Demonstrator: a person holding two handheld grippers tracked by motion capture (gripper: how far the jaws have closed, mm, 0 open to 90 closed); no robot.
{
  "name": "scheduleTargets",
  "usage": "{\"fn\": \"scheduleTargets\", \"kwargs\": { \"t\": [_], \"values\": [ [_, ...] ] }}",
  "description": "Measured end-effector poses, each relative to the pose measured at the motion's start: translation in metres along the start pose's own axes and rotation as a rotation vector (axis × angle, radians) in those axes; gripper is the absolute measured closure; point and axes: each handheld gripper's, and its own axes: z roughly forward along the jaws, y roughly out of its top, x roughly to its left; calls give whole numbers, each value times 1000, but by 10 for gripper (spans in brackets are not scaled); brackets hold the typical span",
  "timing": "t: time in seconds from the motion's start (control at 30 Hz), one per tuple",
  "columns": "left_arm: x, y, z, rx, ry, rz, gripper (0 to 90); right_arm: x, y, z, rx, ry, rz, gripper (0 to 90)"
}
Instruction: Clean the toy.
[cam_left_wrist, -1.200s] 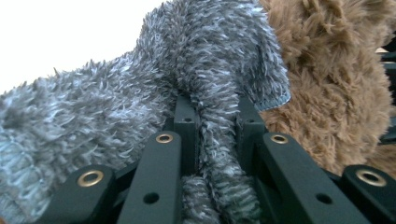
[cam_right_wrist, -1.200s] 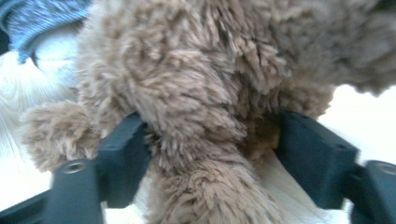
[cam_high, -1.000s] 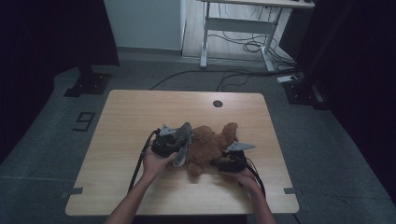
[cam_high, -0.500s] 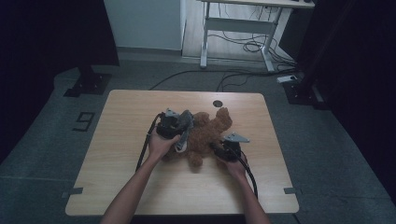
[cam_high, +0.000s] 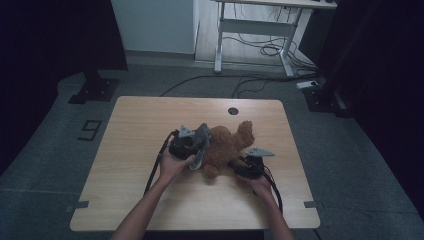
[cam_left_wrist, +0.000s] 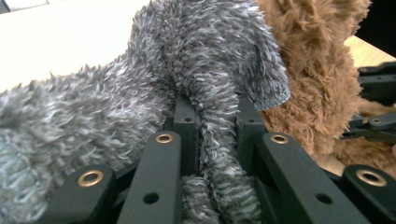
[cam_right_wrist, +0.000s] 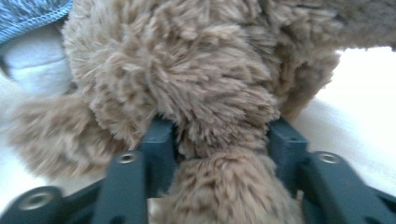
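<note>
**Two grippers hold a fuzzy brown toy and its grey cloth**

A brown teddy bear (cam_high: 225, 147) lies on the wooden table (cam_high: 150, 115), a bit past the middle, between the two hands. A fuzzy grey cloth (cam_high: 201, 142) sits on the bear's left side, touching it.

The left gripper (cam_high: 192, 147) is at the left side of the bear. Its jaws are squeezed tight on a thin fold of the grey cloth (cam_left_wrist: 212, 140). In the left gripper view the fold runs straight down between the two black jaws, and the rest of the cloth spreads out above them. The cloth has a thin blue edge. The brown fur of the bear (cam_left_wrist: 322, 79) is just beside the cloth, on the right in that view. The person's left hand (cam_high: 174, 164) is wrapped around this gripper.

The right gripper (cam_high: 240, 165) is at the right side of the bear, near the bottom of the toy. Its jaws have just been opening a little, and a thick lump of brown fur (cam_right_wrist: 219, 140) is between them. The jaws press on the fur from both sides. The person's right hand (cam_high: 260, 184) holds this gripper from behind.

A small dark round hole (cam_high: 232, 111) is in the table near the far edge, well apart from the bear.
</note>
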Motion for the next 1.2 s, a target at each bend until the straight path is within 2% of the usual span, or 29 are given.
{"fn": "scheduleTargets", "kwargs": {
  "t": [0.1,0.2,0.3,0.4,0.5,0.57,0.6,0.63,0.7,0.77,0.8,1.03,1.13,1.2],
  "values": [
    [-9,-9,-5,-16,-3,21,759,1,-3,-10,13,26,-8,397],
    [-15,-17,-8,-30,-10,28,760,-1,-3,-25,-21,39,10,308],
    [-19,-22,-11,-41,-20,24,760,-5,4,-41,-79,13,44,241],
    [-22,-27,-13,-48,-27,24,761,-12,15,-54,-133,-32,75,202],
    [-25,-31,-14,-57,-27,27,761,-18,28,-61,-173,-59,97,179],
    [-25,-31,-14,-60,-29,20,761,-21,37,-60,-186,-60,109,175],
    [-25,-32,-14,-61,-31,18,761,-22,42,-58,-186,-57,117,182],
    [-25,-32,-15,-60,-33,17,761,-23,45,-56,-184,-48,124,228],
    [-24,-32,-15,-62,-37,14,761,-21,47,-51,-184,-29,125,394],
    [-23,-34,-16,-68,-45,5,761,-16,43,-48,-154,-55,110,471],
    [-24,-35,-17,-69,-50,4,760,-15,39,-48,-147,-48,115,494],
    [-32,-40,-25,-76,-79,-6,755,-10,3,-53,-121,-12,151,566],
    [-33,-29,-36,-73,-94,-15,749,-10,-6,-54,-135,3,150,588],
    [-35,-16,-44,-96,-91,-12,748,-10,-10,-54,-132,3,135,599]
  ]
}}
